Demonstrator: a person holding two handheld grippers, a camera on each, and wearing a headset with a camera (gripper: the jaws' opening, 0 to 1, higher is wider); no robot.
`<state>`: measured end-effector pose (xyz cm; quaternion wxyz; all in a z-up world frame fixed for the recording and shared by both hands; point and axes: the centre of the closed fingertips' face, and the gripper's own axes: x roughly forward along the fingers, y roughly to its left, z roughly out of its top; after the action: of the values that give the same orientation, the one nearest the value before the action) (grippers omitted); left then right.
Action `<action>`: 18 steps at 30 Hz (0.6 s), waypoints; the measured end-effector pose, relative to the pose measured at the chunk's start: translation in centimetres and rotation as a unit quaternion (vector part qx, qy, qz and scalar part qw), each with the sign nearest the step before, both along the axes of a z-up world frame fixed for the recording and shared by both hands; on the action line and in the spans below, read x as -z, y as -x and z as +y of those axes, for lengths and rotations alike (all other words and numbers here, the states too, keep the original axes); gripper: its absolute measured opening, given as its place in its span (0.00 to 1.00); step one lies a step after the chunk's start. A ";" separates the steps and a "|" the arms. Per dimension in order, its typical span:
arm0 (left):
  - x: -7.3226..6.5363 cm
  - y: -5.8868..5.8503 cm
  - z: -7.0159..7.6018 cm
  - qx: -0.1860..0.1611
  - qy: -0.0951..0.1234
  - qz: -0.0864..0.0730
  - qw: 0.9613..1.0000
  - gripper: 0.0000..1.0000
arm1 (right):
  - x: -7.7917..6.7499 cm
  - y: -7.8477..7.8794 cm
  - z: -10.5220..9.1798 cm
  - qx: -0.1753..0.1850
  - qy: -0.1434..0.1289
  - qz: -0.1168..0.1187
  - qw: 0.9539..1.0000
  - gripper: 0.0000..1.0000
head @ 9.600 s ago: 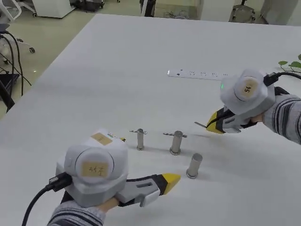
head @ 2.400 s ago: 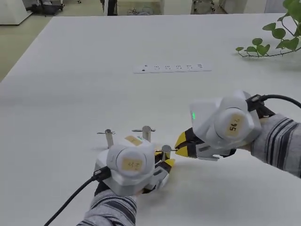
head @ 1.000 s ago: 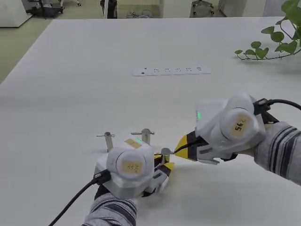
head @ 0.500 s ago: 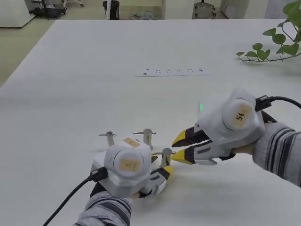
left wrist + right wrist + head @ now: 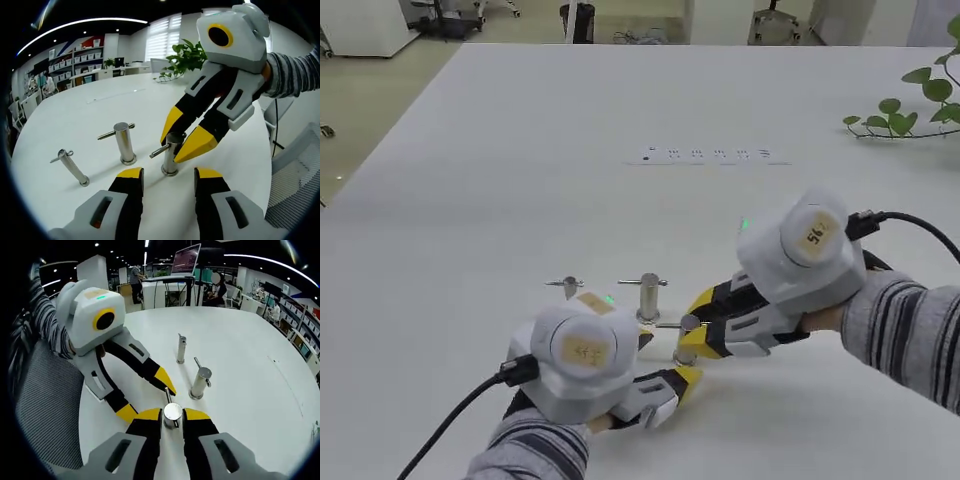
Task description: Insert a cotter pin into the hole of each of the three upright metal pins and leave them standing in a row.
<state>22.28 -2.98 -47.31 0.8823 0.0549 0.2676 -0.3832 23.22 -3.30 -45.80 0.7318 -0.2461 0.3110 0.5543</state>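
Three upright metal pins stand in a row on the white table (image 5: 520, 150). The left pin (image 5: 570, 288) and the middle pin (image 5: 648, 298) each carry a cotter pin through the top. The near pin (image 5: 688, 338) has a cotter pin (image 5: 670, 325) (image 5: 157, 150) sticking out of its hole. My right gripper (image 5: 691, 324) (image 5: 172, 415) (image 5: 182, 136) is shut on this pin's head (image 5: 172, 411). My left gripper (image 5: 665, 358) (image 5: 170, 173) (image 5: 146, 398) stands open just in front of the pin's base (image 5: 169, 170), not touching it.
A white power strip (image 5: 705, 155) lies further back on the table. Green plant leaves (image 5: 910, 110) reach in at the far right. Black cables (image 5: 450, 430) trail from both grippers. The table's left edge (image 5: 380, 130) drops to the floor.
The right gripper's jaws, apart half a second ago, have closed on the near pin's head. That pin now carries a cotter pin, which it lacked at the start. The left gripper has drawn back.
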 end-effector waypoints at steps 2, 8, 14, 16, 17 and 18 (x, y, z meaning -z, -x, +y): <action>-0.2 0.1 0.2 0.000 0.002 0.003 1.000 0.39 | 0.1 0.0 0.1 0.004 -0.005 0.008 1.000 0.11; -1.1 0.5 0.9 0.001 0.008 0.001 1.000 0.42 | 0.3 0.0 0.1 0.004 -0.007 0.014 1.000 0.09; -1.6 0.6 1.9 -0.008 0.005 -0.004 1.000 0.46 | 0.2 0.1 0.1 -0.017 -0.005 0.003 1.000 0.08; -2.1 0.5 2.3 -0.016 0.011 -0.010 1.000 0.48 | 0.2 0.2 0.0 -0.020 -0.003 0.004 1.000 0.08; -2.2 0.5 2.5 -0.020 0.013 -0.010 1.000 0.48 | 0.2 0.2 0.0 -0.022 -0.002 0.002 1.000 0.08; -2.4 0.4 2.7 -0.024 0.015 -0.011 1.000 0.49 | 0.2 0.1 -0.2 -0.024 0.000 0.001 1.000 0.08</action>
<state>21.87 -0.28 -44.94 0.8949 0.0396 0.2529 -0.3656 23.11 -3.49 -46.01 0.7183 -0.2529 0.3055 0.5717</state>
